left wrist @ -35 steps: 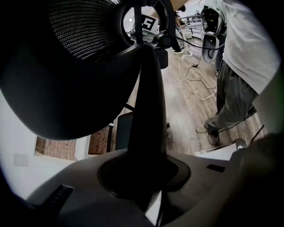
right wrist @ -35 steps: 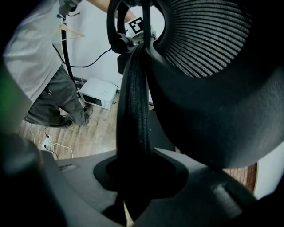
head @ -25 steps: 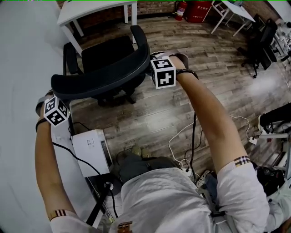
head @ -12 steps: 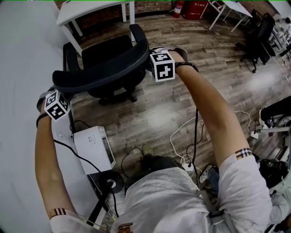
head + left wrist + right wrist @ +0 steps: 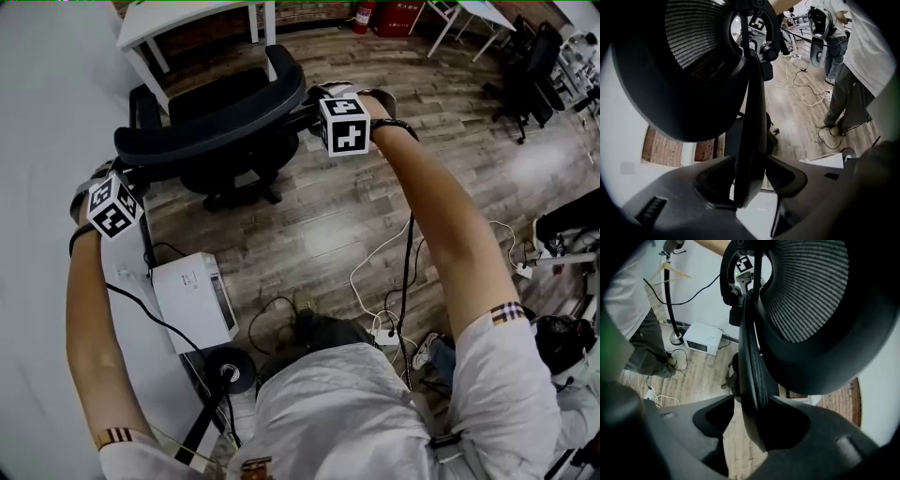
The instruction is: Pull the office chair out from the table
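As their jaws open, left tool (image 5: 749,182) and right tool (image 5: 751,422) straddle the office chair (image 5: 211,131) rim; neither grips.

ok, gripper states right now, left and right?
Left gripper: opening, office chair backrest rim between the jaws, not clamped.
Right gripper: opening, same backrest rim between the jaws, not clamped.
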The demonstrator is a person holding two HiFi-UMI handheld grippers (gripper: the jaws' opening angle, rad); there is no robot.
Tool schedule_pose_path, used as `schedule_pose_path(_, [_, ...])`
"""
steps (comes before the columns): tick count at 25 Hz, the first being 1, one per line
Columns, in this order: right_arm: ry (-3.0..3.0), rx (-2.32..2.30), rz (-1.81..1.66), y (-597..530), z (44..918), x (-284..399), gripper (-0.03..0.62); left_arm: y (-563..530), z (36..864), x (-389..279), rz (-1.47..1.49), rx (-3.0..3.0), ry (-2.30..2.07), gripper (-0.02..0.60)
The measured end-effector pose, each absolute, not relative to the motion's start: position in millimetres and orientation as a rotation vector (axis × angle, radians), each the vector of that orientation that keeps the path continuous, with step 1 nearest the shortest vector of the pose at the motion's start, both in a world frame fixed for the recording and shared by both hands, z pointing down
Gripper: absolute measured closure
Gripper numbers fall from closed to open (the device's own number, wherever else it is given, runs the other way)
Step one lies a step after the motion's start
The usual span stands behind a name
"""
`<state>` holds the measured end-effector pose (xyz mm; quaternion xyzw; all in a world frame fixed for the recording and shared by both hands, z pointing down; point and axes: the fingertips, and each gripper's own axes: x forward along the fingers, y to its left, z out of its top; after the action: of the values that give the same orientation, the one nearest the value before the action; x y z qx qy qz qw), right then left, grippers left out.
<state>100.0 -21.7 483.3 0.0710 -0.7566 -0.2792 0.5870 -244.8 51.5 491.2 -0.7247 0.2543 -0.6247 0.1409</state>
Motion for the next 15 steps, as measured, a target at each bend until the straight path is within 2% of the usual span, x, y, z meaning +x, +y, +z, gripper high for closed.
schedule_pose_path(9, [-1.747, 0.265, -0.71, 17.1, 430.1, 115.8, 0.378, 88.0, 430.9, -239.9, -1.707, -2.06, 0.841, 0.379])
schedule_pose_path(15, [-1.826, 0.366, -0.709, 53.7, 395.9, 117.4, 0.382, 122.6, 395.6, -217.2, -1.49, -2.169, 1.0, 0.379])
